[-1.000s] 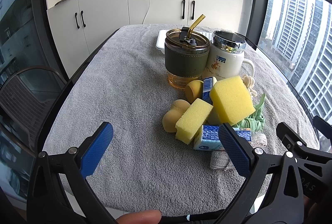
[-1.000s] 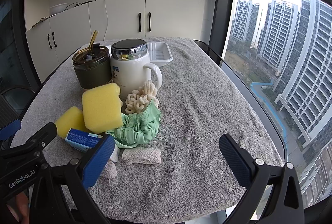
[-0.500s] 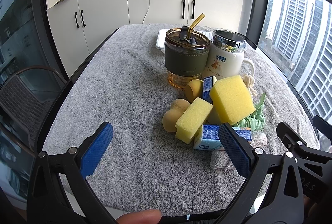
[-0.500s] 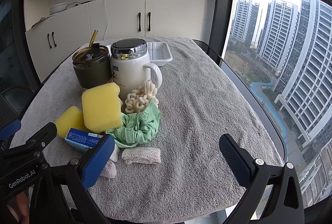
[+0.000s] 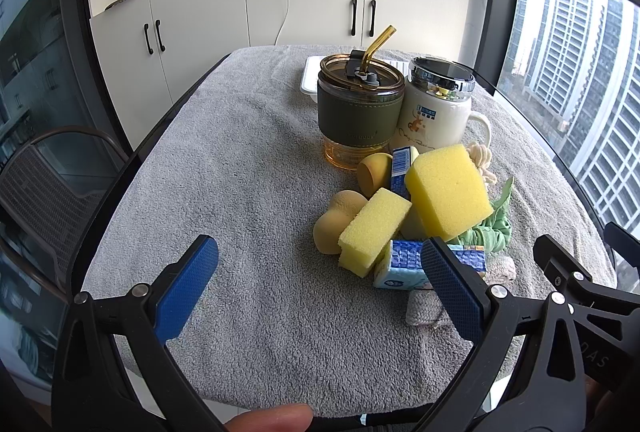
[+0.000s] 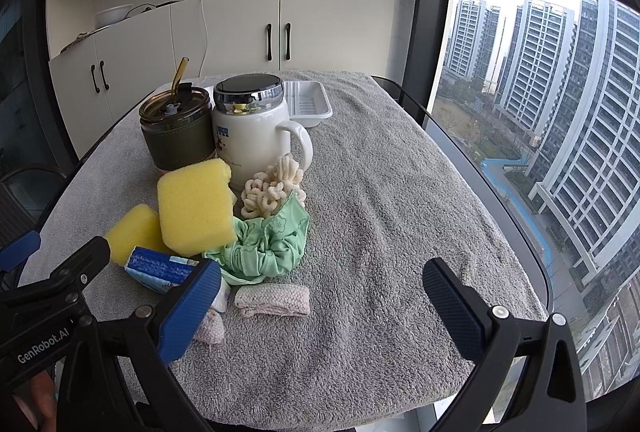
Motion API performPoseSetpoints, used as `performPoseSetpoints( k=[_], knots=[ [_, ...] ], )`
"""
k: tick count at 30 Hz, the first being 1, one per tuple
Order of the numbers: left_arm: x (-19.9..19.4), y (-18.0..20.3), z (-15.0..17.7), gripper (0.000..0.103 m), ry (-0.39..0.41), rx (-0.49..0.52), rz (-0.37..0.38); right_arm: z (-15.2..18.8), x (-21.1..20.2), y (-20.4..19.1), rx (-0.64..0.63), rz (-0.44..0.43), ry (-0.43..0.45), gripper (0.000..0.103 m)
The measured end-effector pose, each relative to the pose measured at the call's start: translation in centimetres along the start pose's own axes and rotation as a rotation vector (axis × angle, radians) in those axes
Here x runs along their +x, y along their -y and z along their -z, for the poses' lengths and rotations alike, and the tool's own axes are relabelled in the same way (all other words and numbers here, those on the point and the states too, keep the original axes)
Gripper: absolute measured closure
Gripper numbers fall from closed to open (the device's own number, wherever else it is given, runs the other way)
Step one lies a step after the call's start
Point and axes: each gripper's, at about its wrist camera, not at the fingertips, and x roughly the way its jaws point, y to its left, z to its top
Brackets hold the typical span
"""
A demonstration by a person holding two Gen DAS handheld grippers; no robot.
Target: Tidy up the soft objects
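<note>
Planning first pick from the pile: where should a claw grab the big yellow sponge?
Take the big yellow sponge across its two short side faces, coming from above. It sits tilted atop the pile, its sides exposed, and the white mug stands close behind it.

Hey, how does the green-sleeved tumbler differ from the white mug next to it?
The tumbler has an amber see-through body, a dark green sleeve and an amber straw through its lid; the white mug is opaque with printed pictures and no straw. The mug has a side handle and a shiny chrome lid; the tumbler shows no handle. Both stand upright, lidded, side by side on the grey towel.
</note>
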Motion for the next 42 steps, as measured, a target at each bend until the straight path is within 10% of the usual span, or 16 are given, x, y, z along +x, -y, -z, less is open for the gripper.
performPoseSetpoints(
  k=[23,42],
  knots=[
    [2.7,0.4,1.5,0.000,-0.064,0.046,0.121,0.4,1.8,1.4,0.016,-0.014,-0.026,0.000],
    [4.9,1.3,4.8,0.002,-0.231,0.194,0.355,2.2,8.2,0.7,-0.157,-0.338,-0.225,0.018]
  ],
)
